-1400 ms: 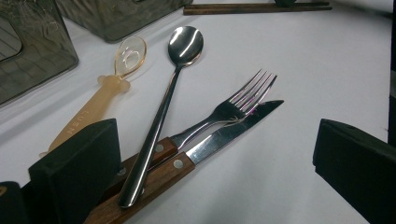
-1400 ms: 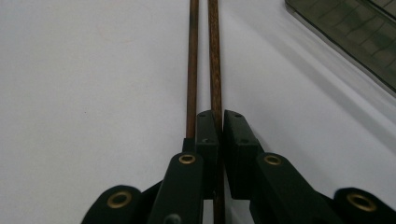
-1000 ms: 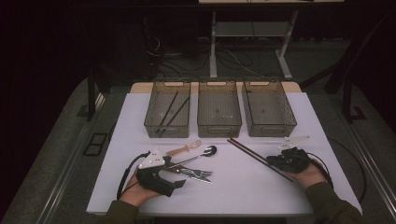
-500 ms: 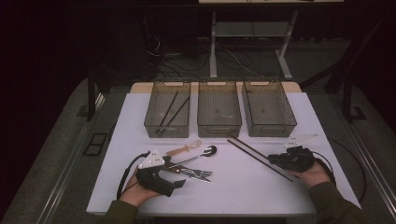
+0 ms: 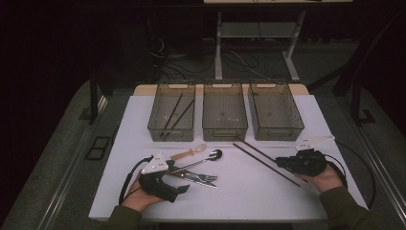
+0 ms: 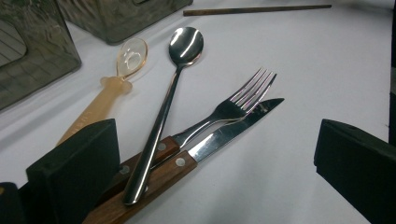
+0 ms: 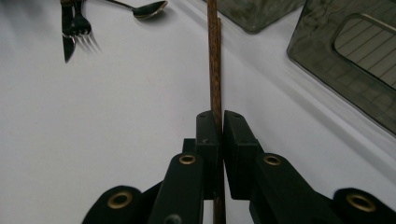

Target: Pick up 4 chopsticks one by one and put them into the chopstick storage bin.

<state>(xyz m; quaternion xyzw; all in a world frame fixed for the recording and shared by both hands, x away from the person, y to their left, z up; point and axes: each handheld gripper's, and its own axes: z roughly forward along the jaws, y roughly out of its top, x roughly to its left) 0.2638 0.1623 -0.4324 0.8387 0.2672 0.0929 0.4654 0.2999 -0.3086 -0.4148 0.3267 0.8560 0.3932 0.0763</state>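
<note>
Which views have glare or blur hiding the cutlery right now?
Left gripper view: sharp, bright glare on the spoon bowl and fork tines. Right gripper view: the chopsticks are crisp, the near tongs soft. High view: dim, dark surroundings, only the white table lit.

Right gripper view. Right gripper (image 7: 218, 122): the two black jaws rise from the bottom edge and are closed on the brown chopsticks (image 7: 214, 60), pads pressed against the wood from both sides. The chopsticks run straight up from between the jaws to the top edge, lying close together, one tip ending a little short of the other. White desk (image 7: 116, 116) beneath. Top left: knife (image 7: 67, 28) and fork (image 7: 84, 23) side by side, tips toward the camera; spoon (image 7: 142, 9) just beside them. Top right: two translucent grey bins, near one (image 7: 308, 51) and far one (image 7: 254, 11), apart from the chopsticks.
</note>
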